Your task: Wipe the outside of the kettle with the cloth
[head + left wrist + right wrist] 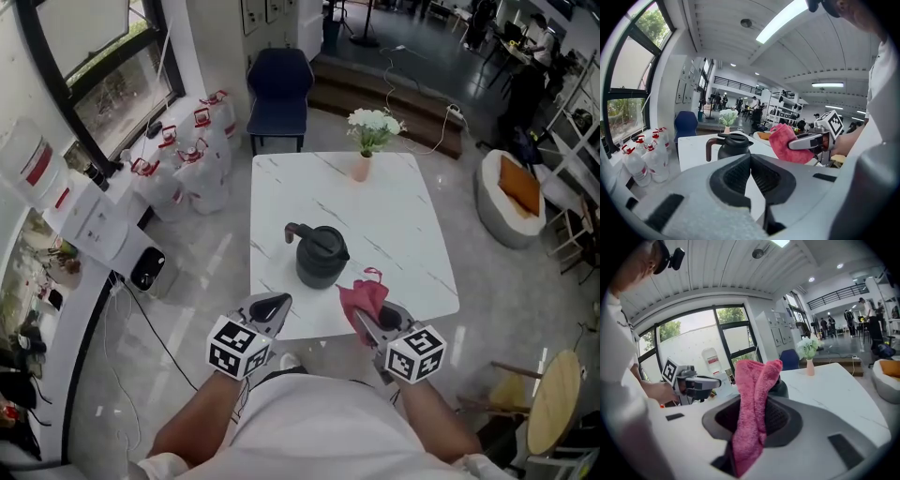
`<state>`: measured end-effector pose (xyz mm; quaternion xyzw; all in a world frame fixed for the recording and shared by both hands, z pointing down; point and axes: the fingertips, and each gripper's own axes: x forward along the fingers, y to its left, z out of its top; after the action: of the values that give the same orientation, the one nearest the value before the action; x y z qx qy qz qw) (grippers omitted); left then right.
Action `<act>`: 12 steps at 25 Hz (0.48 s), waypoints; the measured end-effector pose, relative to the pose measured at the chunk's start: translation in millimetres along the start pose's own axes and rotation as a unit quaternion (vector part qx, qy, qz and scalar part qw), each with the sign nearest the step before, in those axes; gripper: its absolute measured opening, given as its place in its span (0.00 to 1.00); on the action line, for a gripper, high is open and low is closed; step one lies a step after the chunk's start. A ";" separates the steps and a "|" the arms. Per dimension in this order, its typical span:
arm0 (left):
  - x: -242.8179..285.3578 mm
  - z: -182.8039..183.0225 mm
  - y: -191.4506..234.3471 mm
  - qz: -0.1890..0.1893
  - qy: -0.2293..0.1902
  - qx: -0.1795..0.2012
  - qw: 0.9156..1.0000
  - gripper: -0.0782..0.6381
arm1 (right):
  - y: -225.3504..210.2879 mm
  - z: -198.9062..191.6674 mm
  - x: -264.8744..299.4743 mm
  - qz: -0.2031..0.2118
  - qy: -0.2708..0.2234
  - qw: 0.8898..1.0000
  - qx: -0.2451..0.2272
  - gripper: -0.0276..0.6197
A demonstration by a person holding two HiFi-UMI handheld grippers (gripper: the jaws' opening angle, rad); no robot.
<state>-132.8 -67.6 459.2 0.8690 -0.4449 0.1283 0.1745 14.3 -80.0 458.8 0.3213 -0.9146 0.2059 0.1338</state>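
Note:
A dark kettle with a brown handle stands near the front of the white marble table; it also shows in the left gripper view as the kettle. My right gripper is shut on a pink cloth, which sticks up from its jaws just right of the kettle, at the table's front edge. In the right gripper view the cloth hides most of the kettle behind it. My left gripper is shut and empty, at the front edge left of the kettle.
A small vase of white flowers stands at the table's far side, with a blue chair beyond it. Several water jugs sit on the floor to the left. A round wooden stool is at the lower right.

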 end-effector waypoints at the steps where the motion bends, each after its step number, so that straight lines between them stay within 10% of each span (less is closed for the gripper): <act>1: 0.9 1.0 6.1 -0.005 0.000 0.003 1.000 0.11 | -0.8 3.6 4.6 -0.006 -0.004 1.000 0.000 0.22; 12: 10.3 6.3 55.3 -0.026 0.002 0.000 1.000 0.11 | -14.0 29.5 27.7 -0.049 -0.013 0.999 0.003 0.22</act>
<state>-171.7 -107.8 467.8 0.8799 -0.4219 0.1256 0.1790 -1.0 -118.3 447.4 0.3691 -0.8987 0.1976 0.1306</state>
